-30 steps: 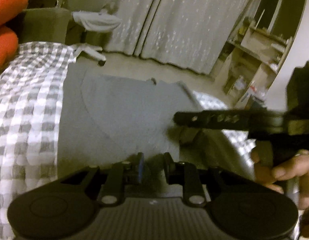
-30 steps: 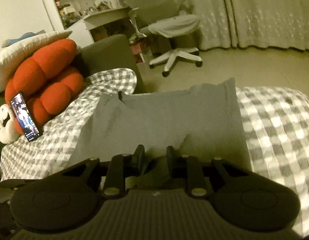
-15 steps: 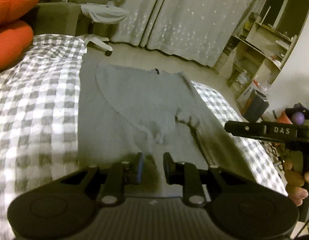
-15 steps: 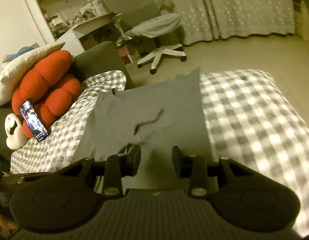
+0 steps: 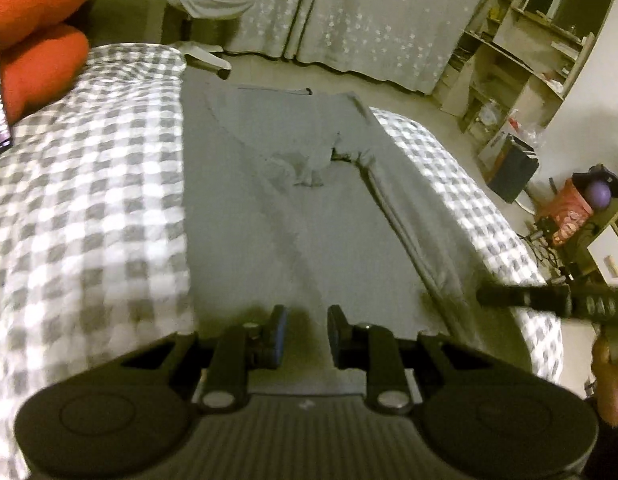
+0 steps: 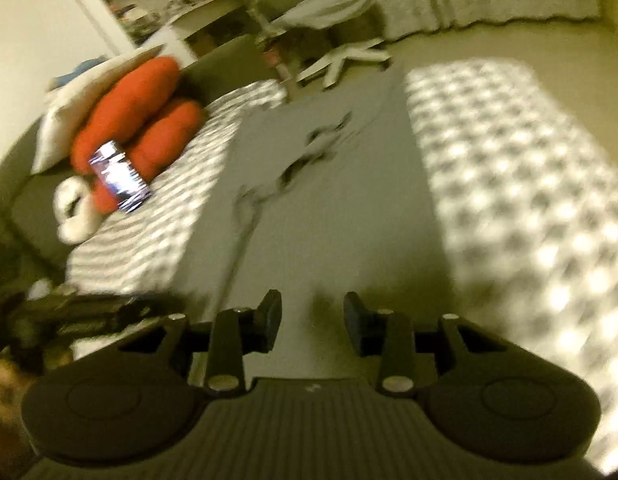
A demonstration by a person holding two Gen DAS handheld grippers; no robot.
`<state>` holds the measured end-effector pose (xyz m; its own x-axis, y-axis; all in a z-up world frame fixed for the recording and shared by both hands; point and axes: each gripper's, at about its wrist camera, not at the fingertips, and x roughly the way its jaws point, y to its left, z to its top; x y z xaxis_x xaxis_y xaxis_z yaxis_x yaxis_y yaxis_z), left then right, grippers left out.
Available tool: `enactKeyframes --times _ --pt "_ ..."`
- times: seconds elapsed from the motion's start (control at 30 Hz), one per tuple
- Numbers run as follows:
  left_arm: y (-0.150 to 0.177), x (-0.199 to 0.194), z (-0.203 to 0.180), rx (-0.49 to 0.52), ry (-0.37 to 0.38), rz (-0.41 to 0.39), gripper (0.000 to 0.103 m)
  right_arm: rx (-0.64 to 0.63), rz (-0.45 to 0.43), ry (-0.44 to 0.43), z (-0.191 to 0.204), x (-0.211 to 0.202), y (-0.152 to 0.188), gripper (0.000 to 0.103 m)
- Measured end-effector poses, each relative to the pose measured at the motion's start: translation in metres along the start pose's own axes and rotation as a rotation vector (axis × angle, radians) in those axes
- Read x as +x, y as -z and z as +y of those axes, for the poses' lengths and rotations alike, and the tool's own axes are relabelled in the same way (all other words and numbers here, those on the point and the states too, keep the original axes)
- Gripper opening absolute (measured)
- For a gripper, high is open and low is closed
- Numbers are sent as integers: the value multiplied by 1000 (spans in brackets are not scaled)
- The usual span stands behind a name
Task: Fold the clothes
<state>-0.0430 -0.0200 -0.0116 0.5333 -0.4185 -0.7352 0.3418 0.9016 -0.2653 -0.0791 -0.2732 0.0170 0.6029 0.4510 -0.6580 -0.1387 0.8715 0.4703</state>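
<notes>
A grey garment (image 5: 309,208) lies lengthwise on the checked bedcover (image 5: 89,200), both long sides folded in and a crumpled sleeve end at its middle. My left gripper (image 5: 307,320) hangs over the garment's near end, its jaws a little apart with nothing between them. In the right wrist view, which is blurred, my right gripper (image 6: 312,312) is open above the same near end of the grey garment (image 6: 341,208), and its gap is bare. Each gripper shows at the other view's edge: the right gripper (image 5: 485,296), the left gripper (image 6: 89,308).
Red cushions (image 6: 137,120) and a lit phone (image 6: 119,176) rest on the bed's left side. An office chair (image 5: 205,4), curtains (image 5: 369,20) and floor lie beyond the far end. Cluttered shelves (image 5: 509,60) stand at the right. A hand (image 5: 609,380) holds the right gripper.
Both grippers drew back along the garment toward its near end. The right jaws widened and let go of the raised fold, which now lies flat. The left jaws' gap looks the same.
</notes>
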Motion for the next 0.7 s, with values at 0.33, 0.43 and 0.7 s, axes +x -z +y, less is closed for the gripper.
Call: enactKeyframes --times 0.33,0.43,0.7 --pt "39 -30 4 13 60 -64 22 -80 148 -186 54 14 74 46" --pt "47 -29 7 18 100 -78 22 -98 207 -204 61 29 90 46" --pt "51 -25 14 -1 94 -58 22 -81 298 -210 64 59 104 46"
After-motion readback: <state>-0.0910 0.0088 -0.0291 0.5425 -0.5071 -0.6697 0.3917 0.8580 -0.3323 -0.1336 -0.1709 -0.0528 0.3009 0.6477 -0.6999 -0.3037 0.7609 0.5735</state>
